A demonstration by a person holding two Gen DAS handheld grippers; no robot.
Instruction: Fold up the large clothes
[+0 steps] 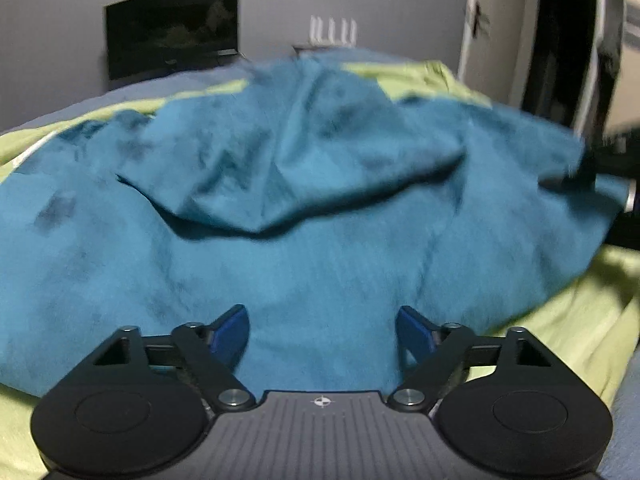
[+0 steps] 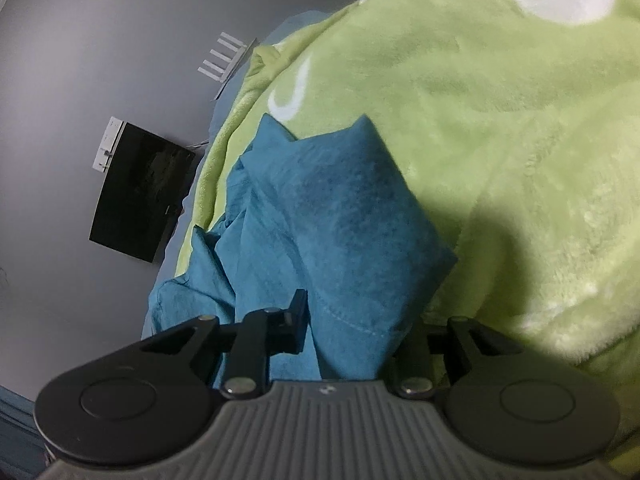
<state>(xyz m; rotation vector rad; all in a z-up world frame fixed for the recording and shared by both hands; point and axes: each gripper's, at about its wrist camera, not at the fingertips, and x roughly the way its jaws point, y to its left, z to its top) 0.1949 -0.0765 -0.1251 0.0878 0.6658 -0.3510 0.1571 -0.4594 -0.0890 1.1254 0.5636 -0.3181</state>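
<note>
**Teal cloth pinched on the right, loose under the left**

My right gripper is clamped on a hemmed corner of the crumpled teal woven garment; the cloth bunches between the two black fingers and hides the right one's pad. My left gripper stands wide apart, its blue-padded fingers spread with nothing between them, poised just over the same teal garment.

The garment is thin and matte, creased into soft ridges, with one flap folded back over its middle. It lies on a fluffy lime-green fleece blanket printed with white shapes.

My left tool looks level across the spread; my right is rolled sideways, so the grey wall and black flat screen appear tilted.
</note>
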